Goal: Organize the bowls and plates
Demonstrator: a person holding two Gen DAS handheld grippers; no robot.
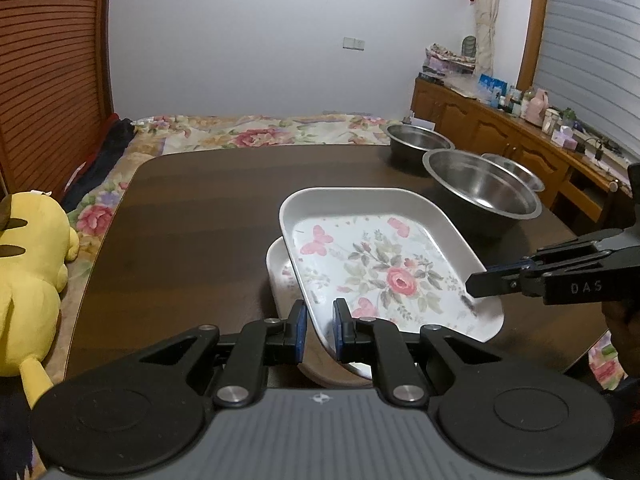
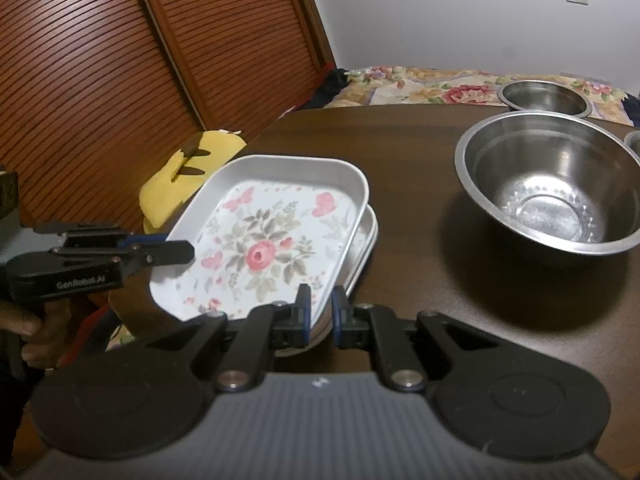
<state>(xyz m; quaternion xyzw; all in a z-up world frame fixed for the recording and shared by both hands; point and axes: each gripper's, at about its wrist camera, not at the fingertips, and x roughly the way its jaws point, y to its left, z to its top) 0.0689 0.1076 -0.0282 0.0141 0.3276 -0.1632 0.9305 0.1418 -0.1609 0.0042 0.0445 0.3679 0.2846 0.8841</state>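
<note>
The upper floral plate [image 1: 384, 264] sits tilted over a second plate [image 1: 280, 276] near the table [image 1: 192, 208] edge, held at two rims. The left gripper [image 1: 320, 330] is narrowed around its near rim, and the right gripper [image 2: 320, 316] likewise on its side — though whether either pad truly bites is hard to tell. To do this well, lower both ends together, square the corners and release only once nested. The steel bowls [image 2: 552, 184] wait beside.

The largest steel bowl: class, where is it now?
In the right wrist view the largest steel bowl stands on the dark table, right of the floral plate, before a smaller bowl.
</note>
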